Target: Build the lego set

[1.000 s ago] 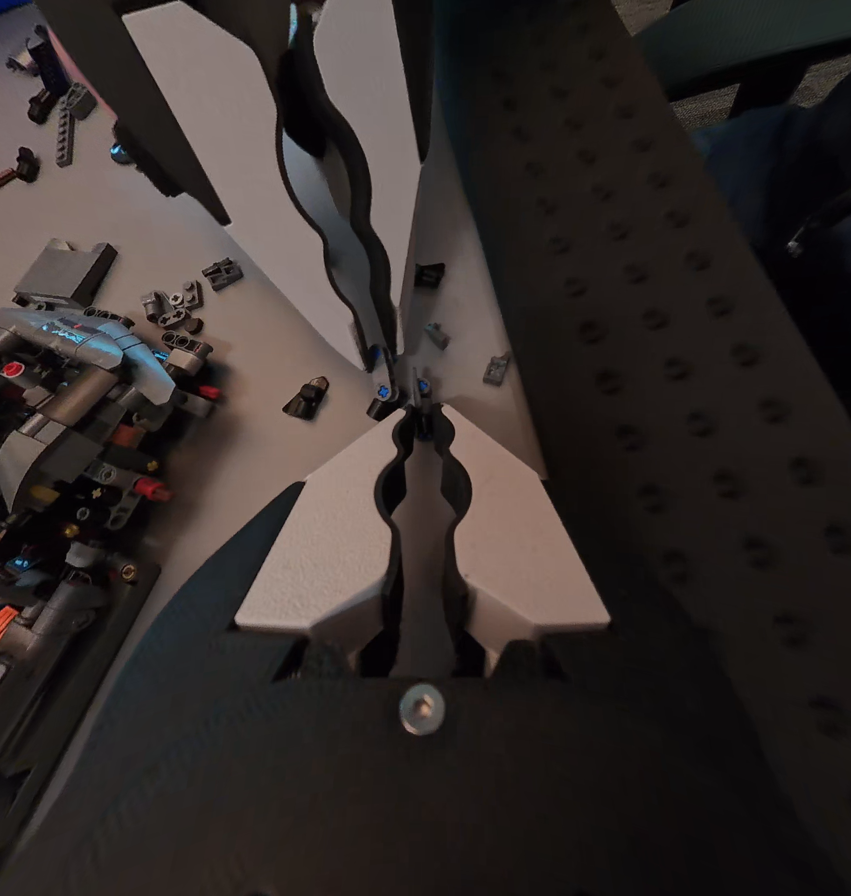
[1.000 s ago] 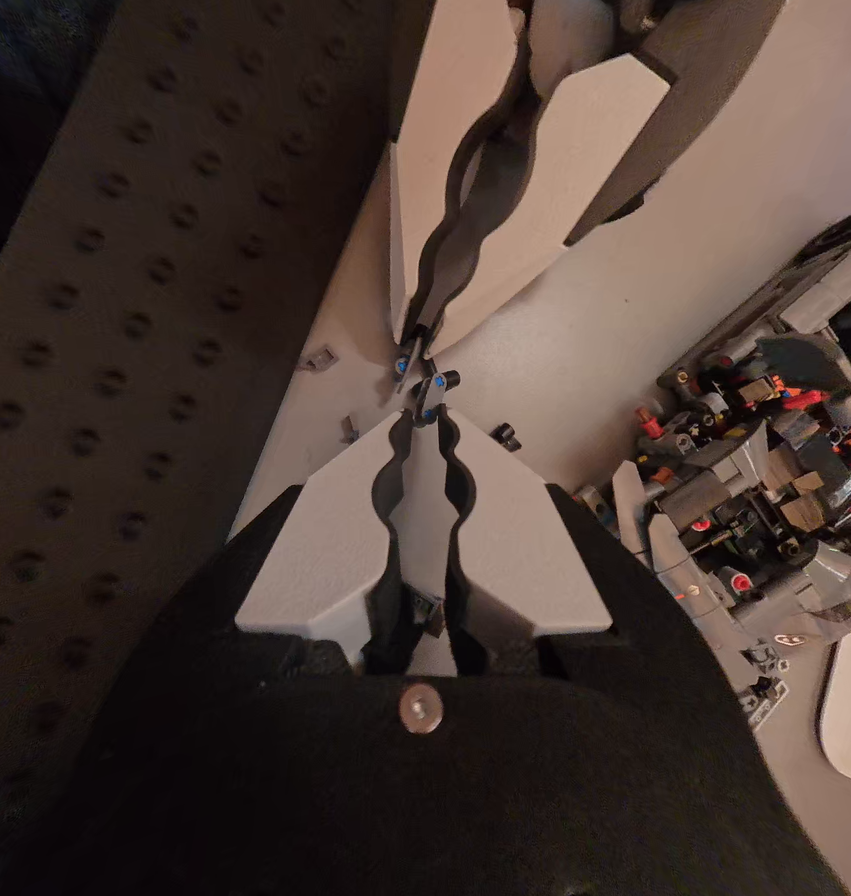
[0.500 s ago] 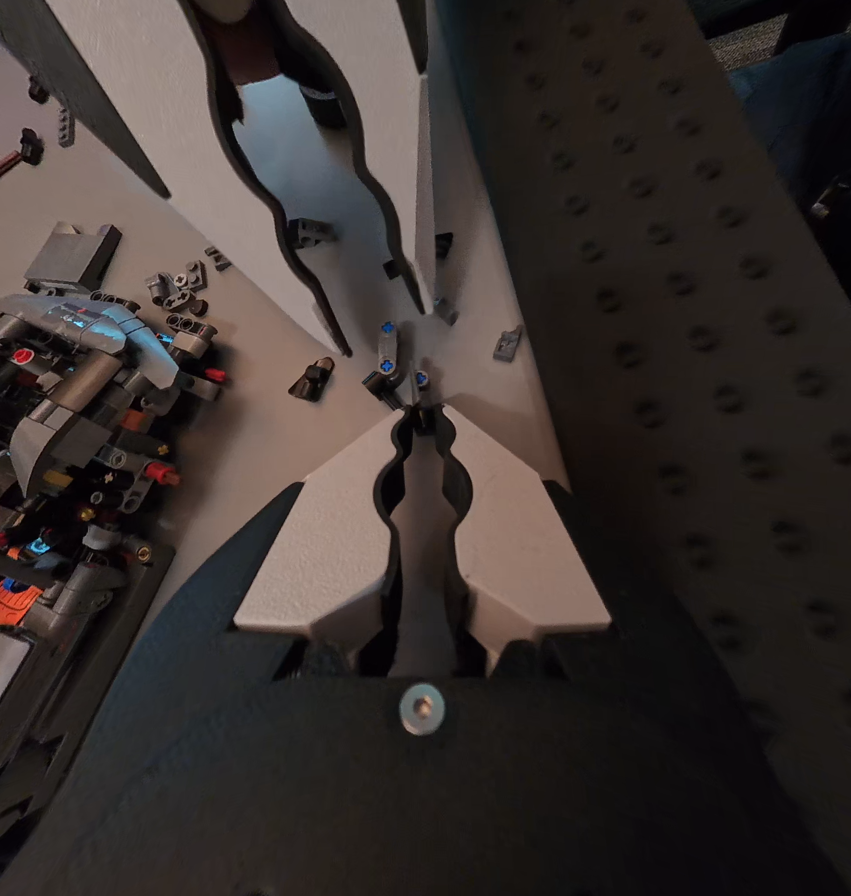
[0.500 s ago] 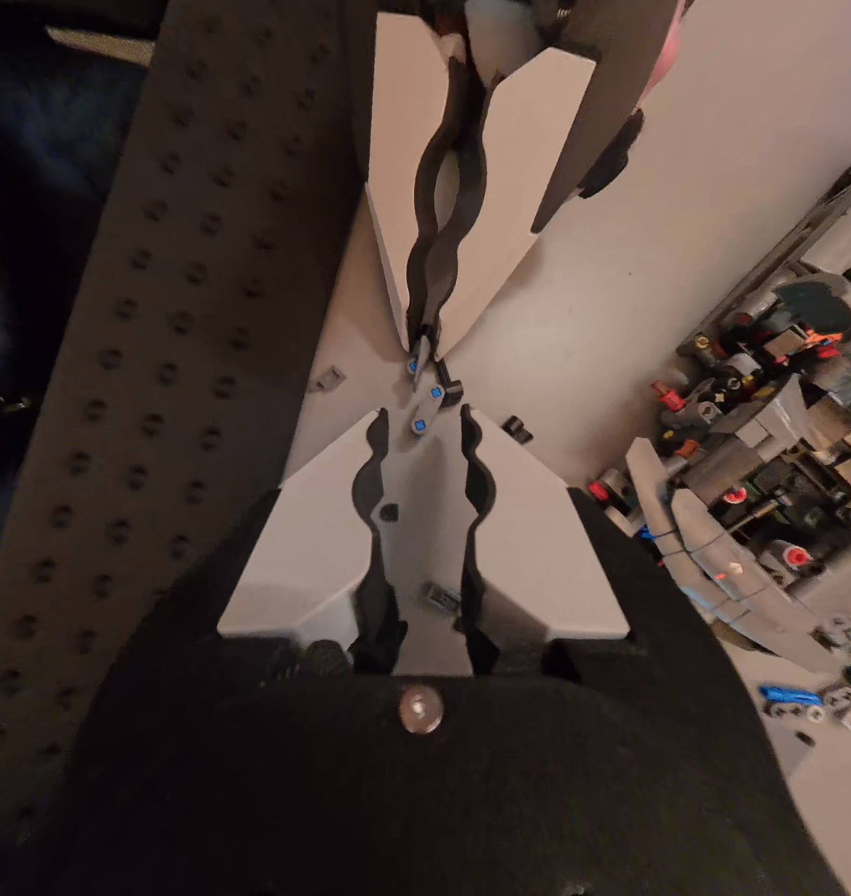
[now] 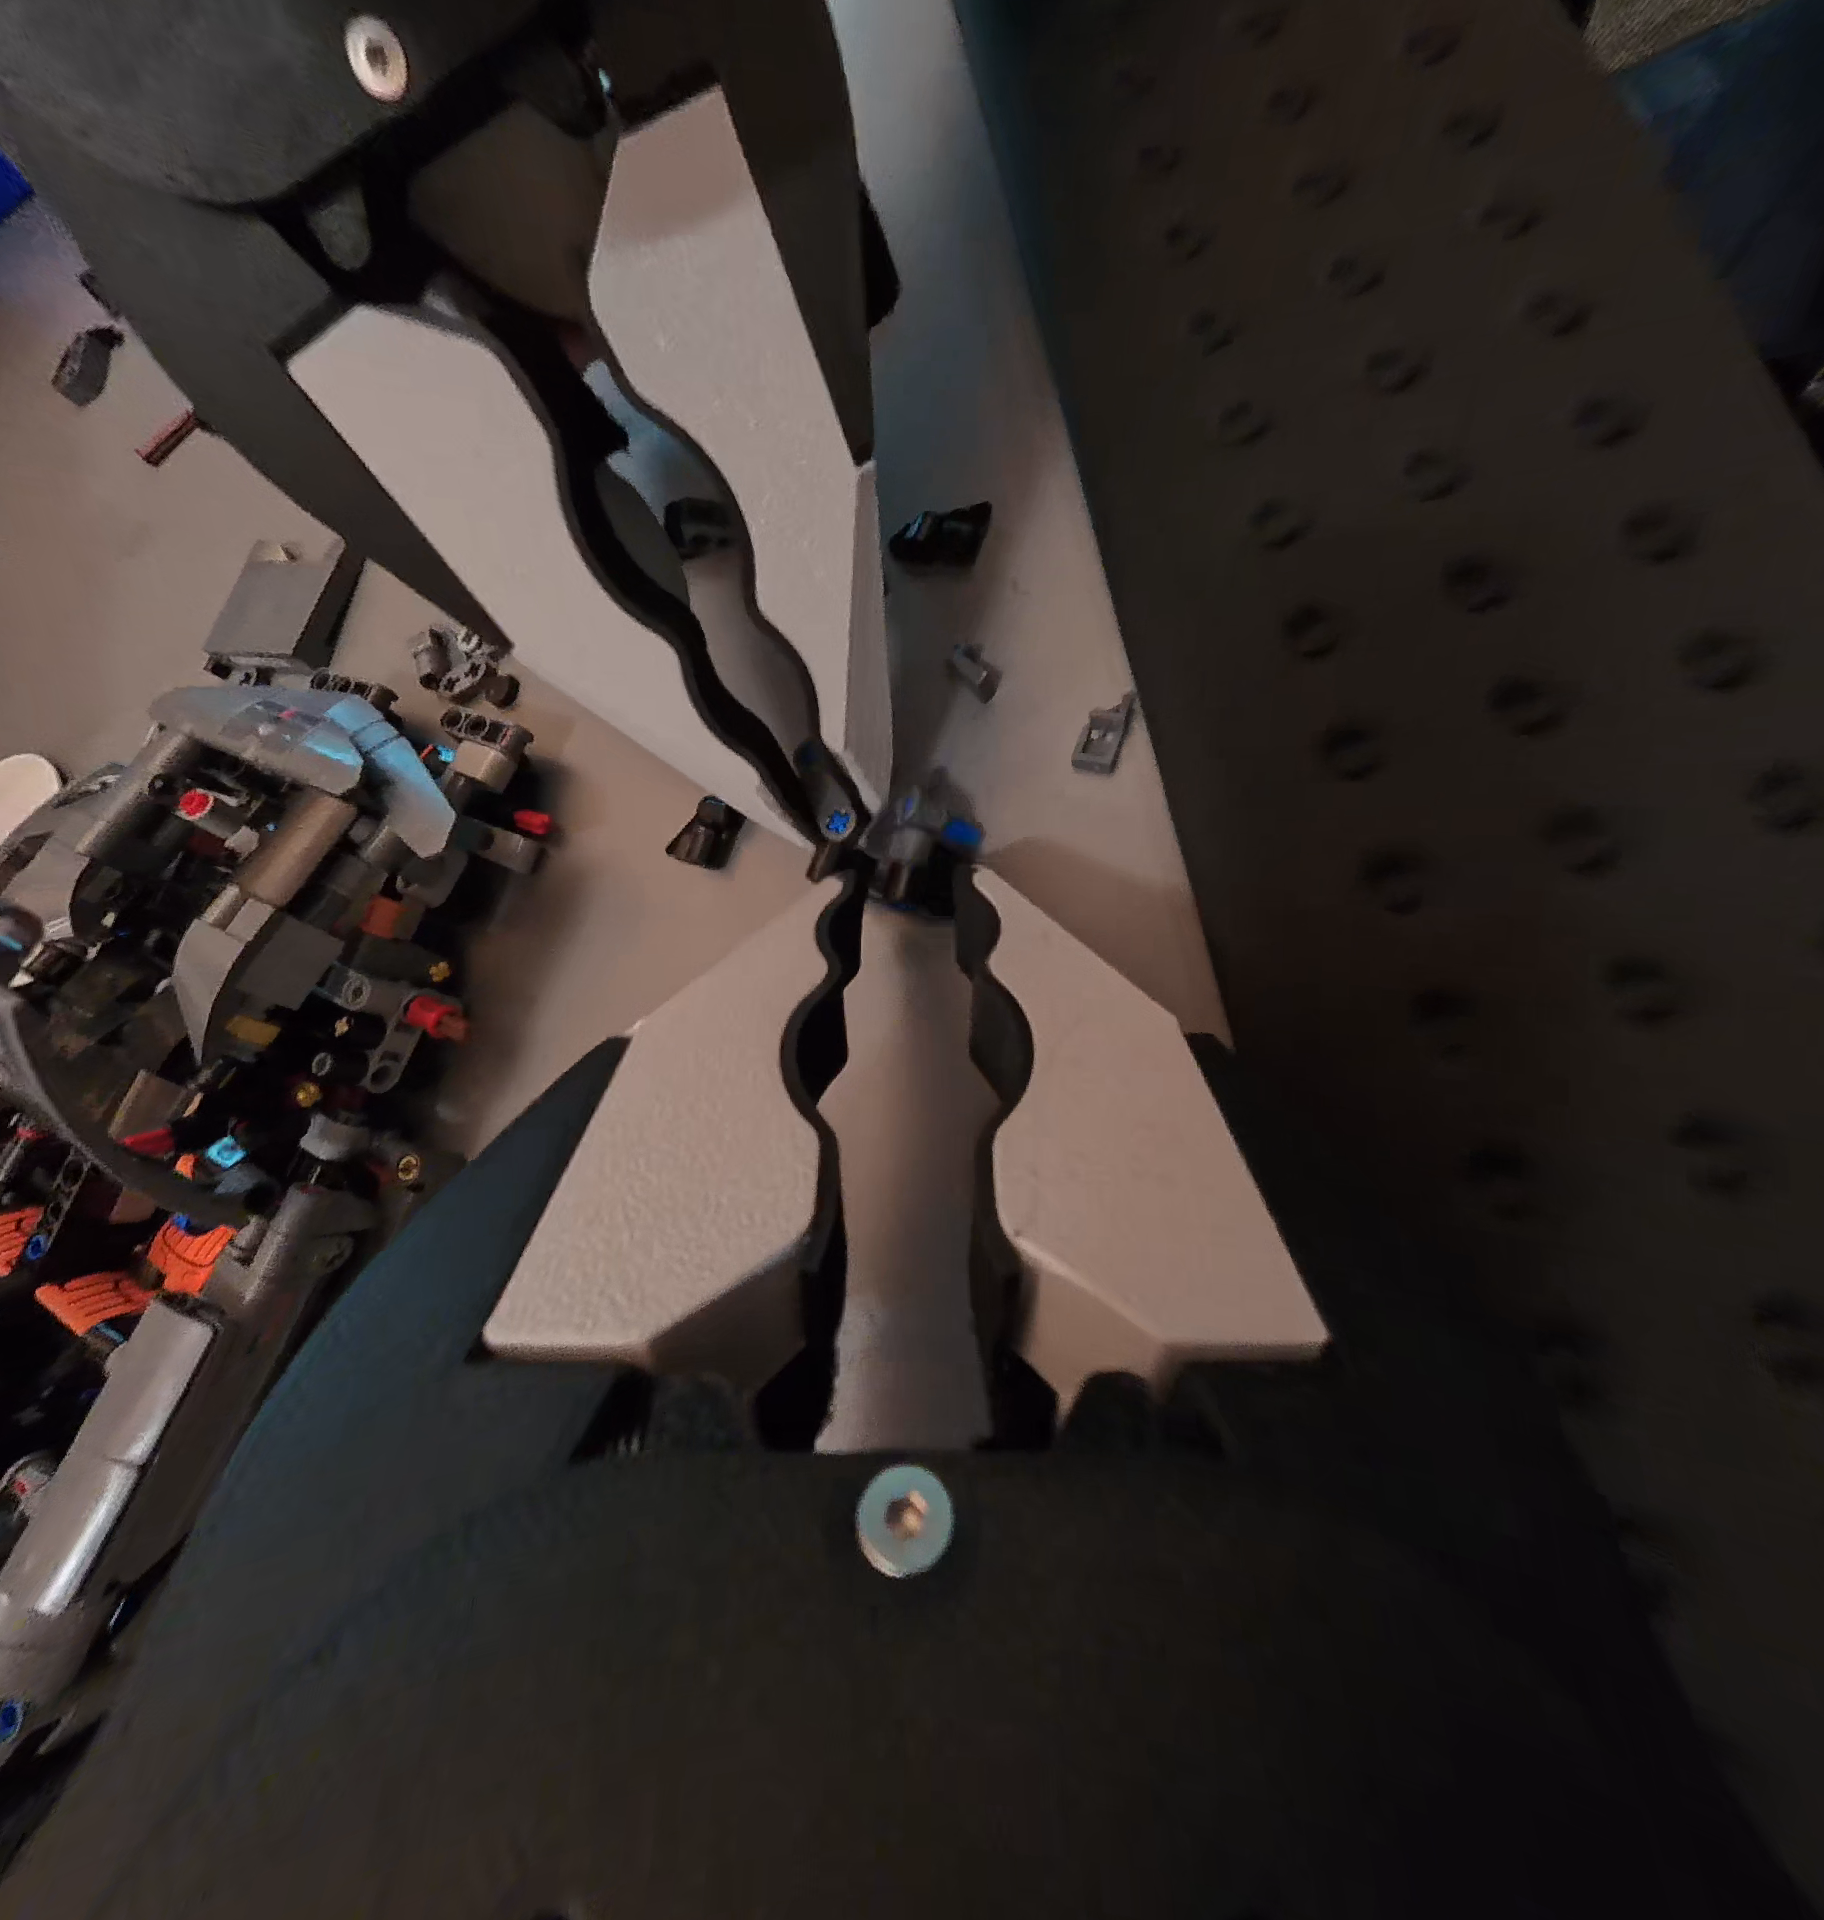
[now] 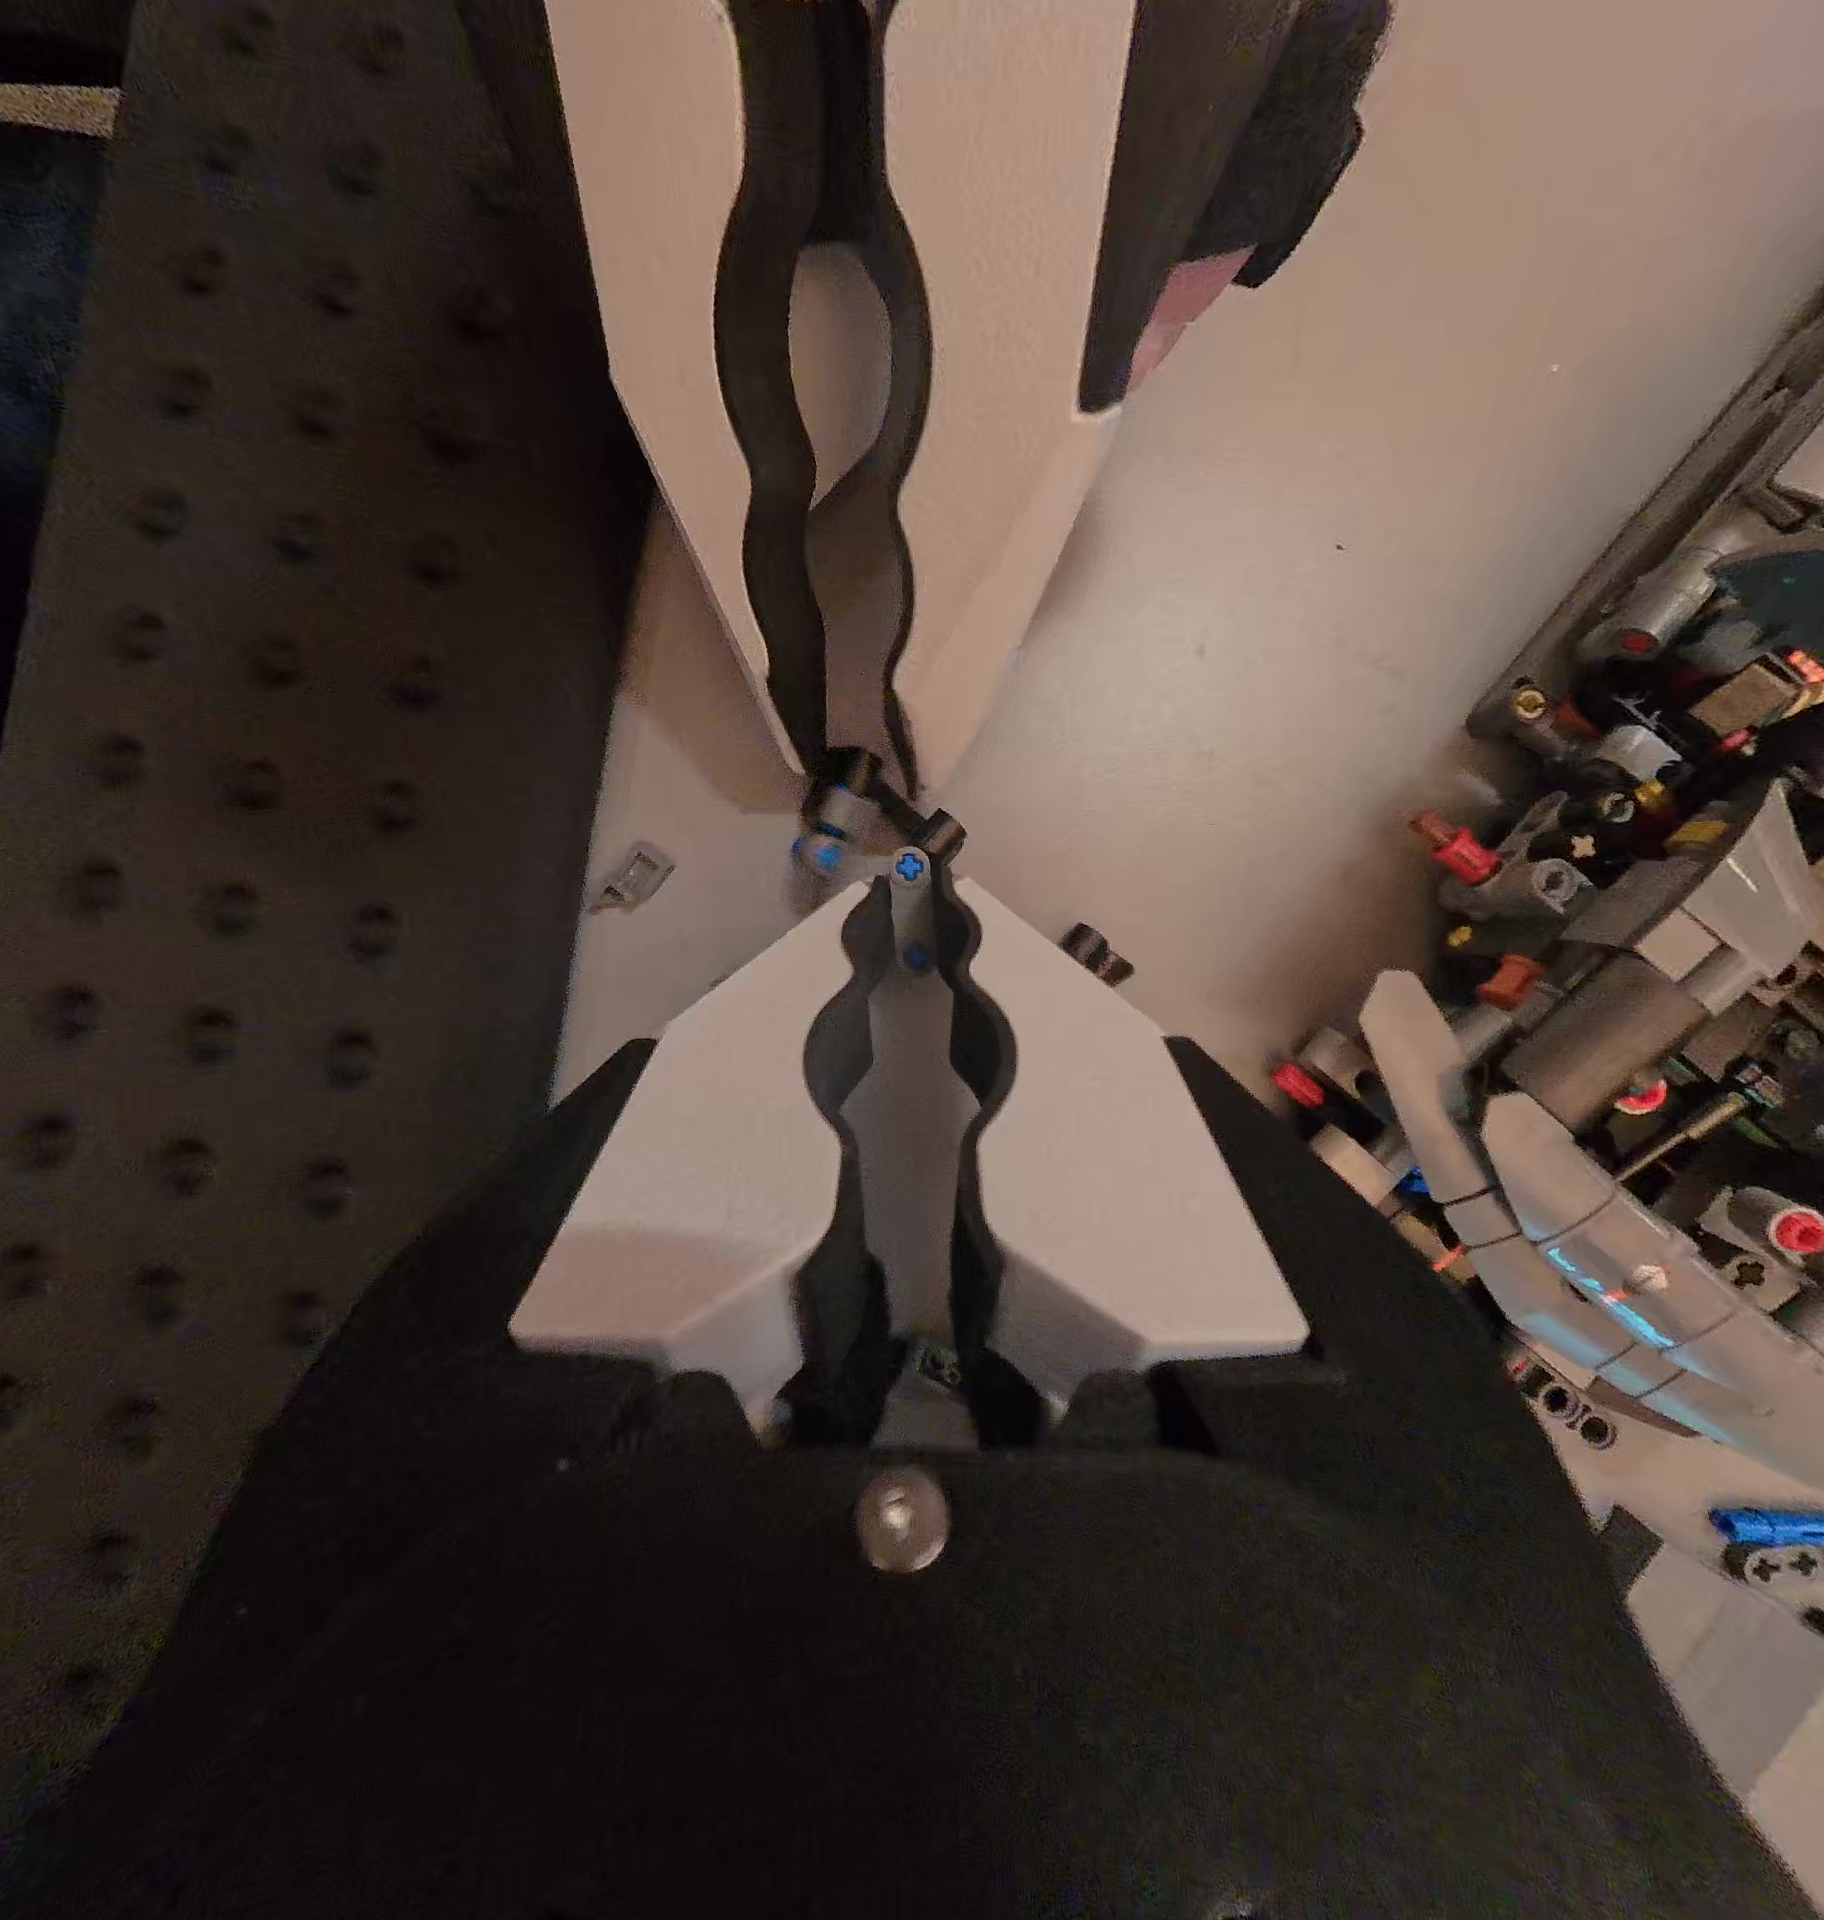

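My left tool (image 5: 903, 883) has a rough, grainy matt black plastic body, smooth pale finger faces and a shiny metal screw (image 5: 905, 1520). The bench (image 6: 1251, 623) is smooth and matt. My half-built model (image 5: 264, 935) near its edge is glossy plastic.

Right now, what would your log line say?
left gripper: shut on small grey-black piece | right gripper: shut on grey beam | pieces meeting tip to tip above table
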The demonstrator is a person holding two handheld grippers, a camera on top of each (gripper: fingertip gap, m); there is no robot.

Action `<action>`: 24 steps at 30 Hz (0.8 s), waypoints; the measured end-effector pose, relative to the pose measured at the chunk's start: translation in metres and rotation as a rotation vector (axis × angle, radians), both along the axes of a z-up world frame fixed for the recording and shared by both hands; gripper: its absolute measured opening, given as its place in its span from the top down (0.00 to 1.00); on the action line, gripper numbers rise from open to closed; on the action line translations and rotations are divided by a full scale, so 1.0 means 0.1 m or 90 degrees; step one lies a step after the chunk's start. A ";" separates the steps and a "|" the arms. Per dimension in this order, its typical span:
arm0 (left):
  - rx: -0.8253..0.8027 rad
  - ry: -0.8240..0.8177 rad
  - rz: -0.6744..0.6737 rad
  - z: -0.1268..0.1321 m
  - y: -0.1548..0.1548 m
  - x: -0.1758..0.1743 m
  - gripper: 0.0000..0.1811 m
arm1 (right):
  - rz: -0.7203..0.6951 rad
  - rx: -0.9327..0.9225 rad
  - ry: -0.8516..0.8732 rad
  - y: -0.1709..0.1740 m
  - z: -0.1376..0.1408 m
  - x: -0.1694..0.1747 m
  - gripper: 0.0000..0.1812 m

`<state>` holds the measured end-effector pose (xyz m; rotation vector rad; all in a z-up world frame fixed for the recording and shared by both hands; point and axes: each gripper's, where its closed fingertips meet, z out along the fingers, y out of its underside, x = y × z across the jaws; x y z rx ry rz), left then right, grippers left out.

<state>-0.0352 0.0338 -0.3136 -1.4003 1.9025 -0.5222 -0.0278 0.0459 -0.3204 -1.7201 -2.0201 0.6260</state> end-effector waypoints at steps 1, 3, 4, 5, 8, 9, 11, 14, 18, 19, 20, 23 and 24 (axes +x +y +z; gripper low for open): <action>-0.006 -0.002 -0.004 0.00 -0.02 0.01 0.92 | 0.000 -0.003 0.001 0.00 0.00 0.00 0.97; -0.003 0.012 0.000 -0.03 -0.01 0.00 0.93 | 0.002 -0.004 0.003 0.00 0.00 0.00 0.97; 0.001 0.013 -0.001 -0.04 -0.01 0.00 0.93 | 0.004 -0.002 0.003 0.00 0.00 0.00 0.97; 0.004 0.013 -0.002 -0.03 -0.01 0.01 0.94 | 0.003 0.001 0.001 0.01 0.00 0.01 0.97; 0.012 0.015 0.000 -0.03 0.00 0.00 0.94 | 0.001 0.000 -0.001 0.03 0.00 0.04 0.97; 0.028 0.012 -0.001 -0.03 0.01 0.00 0.94 | 0.001 -0.002 0.002 0.02 0.00 0.04 0.97; 0.058 0.014 -0.003 -0.03 0.01 0.01 0.94 | 0.001 -0.005 0.004 0.03 0.00 0.04 0.97; 0.102 0.018 -0.010 -0.03 0.01 0.03 0.94 | 0.000 -0.017 0.010 0.01 0.00 0.03 0.97; 0.144 0.020 -0.010 -0.02 0.03 0.04 0.95 | 0.006 -0.013 0.012 0.03 0.00 0.05 0.97; 0.154 0.020 -0.009 -0.02 0.03 0.04 0.95 | 0.009 -0.013 0.012 0.03 0.01 0.06 0.97; 0.157 0.018 -0.010 -0.01 0.03 0.05 0.95 | 0.013 -0.016 0.016 0.03 0.01 0.06 0.97; 0.186 0.021 -0.011 0.00 0.03 0.05 0.95 | 0.012 -0.032 0.022 0.02 0.01 0.05 0.97; 0.201 0.028 -0.013 -0.01 0.04 0.05 0.95 | 0.014 -0.031 0.022 0.02 0.01 0.05 0.97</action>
